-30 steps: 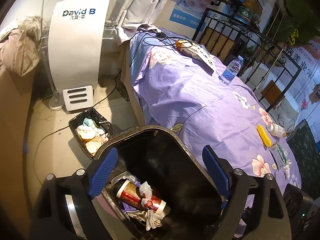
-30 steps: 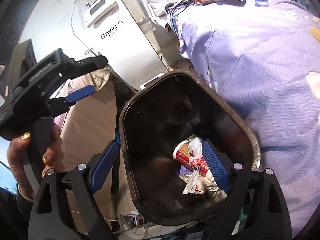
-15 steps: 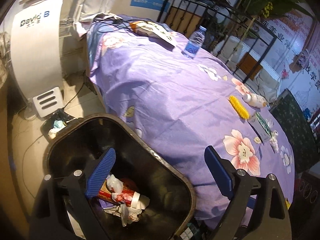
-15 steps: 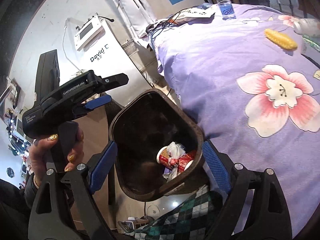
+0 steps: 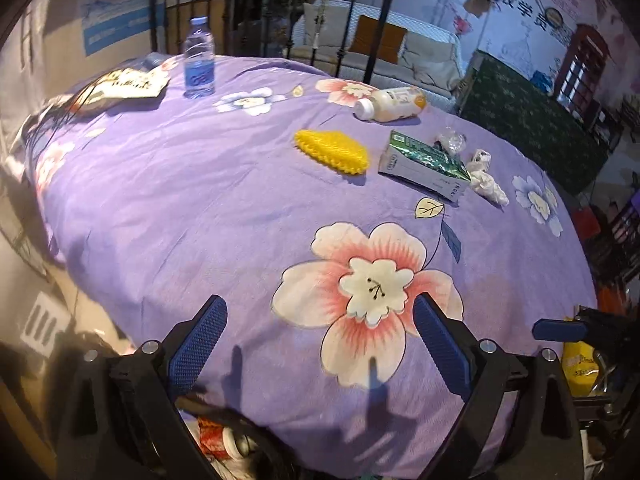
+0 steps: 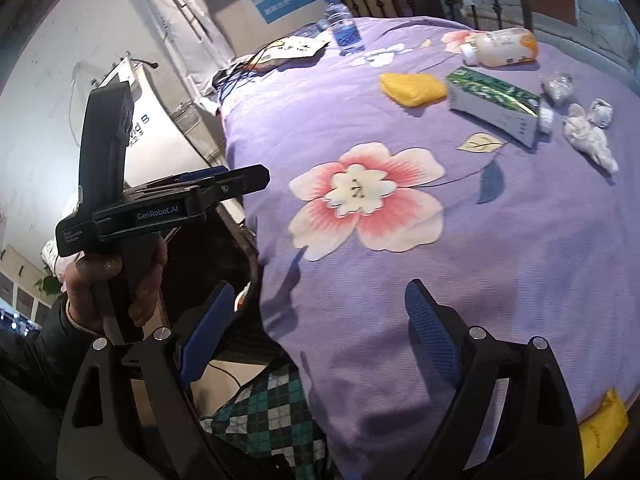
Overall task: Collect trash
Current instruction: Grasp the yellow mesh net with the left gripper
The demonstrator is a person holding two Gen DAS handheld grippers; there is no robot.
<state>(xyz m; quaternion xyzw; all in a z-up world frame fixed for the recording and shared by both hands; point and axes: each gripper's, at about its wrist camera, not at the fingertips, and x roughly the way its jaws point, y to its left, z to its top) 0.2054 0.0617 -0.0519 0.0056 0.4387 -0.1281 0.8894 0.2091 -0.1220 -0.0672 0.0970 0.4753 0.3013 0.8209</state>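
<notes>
Trash lies scattered on the purple flowered bedspread (image 5: 208, 200) well ahead of both grippers: a green-and-white carton (image 5: 424, 165), crumpled white tissues (image 5: 489, 184) just beside its far end, a yellow ridged piece (image 5: 332, 152) next to it, and a pale bottle (image 5: 394, 104) on its side beyond. A clear water bottle (image 5: 199, 60) stands upright farther off to the left. The left gripper (image 5: 320, 340) has just been opening its jaws; they stand wide with nothing between them, hanging above a large pink flower print. The right gripper (image 6: 316, 328) is also spread wide and empty, over the bedspread's near edge. The black bin (image 6: 224, 248) sits below and left of the right jaws, against the bed's side. Between jaws and trash the cloth is bare.
</notes>
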